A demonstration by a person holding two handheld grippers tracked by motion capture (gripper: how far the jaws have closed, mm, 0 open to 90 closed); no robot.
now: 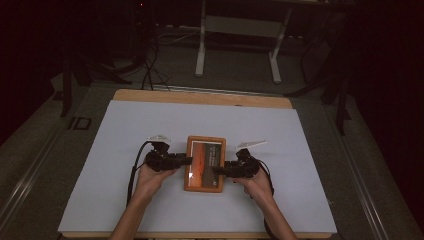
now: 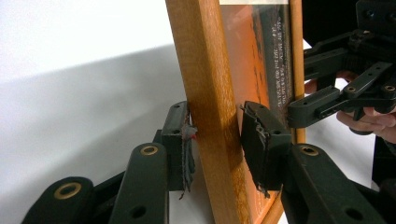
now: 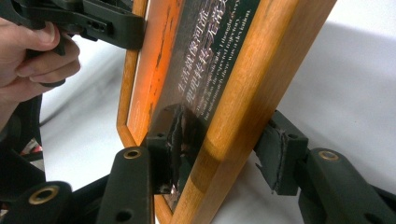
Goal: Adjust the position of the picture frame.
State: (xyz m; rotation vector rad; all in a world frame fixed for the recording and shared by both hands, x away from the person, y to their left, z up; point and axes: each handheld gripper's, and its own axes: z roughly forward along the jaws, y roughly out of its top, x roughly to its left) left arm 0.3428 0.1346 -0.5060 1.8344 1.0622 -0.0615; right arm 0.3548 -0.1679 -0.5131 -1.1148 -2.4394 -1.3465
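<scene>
Two hand-held grippers [image 1: 188, 161] [image 1: 216, 170] flank the picture frame [image 1: 204, 163], jaws level.

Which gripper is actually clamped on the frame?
The left gripper: both its pads press the frame's edge. The right gripper only straddles the opposite edge, with one pad looking clear of the wood.

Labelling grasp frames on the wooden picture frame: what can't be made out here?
- Back of the orange-brown wooden picture frame: faces the white table sheet, high view.
- Frame's top and bottom: cut by the image edges, left gripper view.
- White print on the dark picture panel: too blurred to read, right gripper view.
- Right hand-held gripper: far pad's contact with the frame edge is unclear.
</scene>
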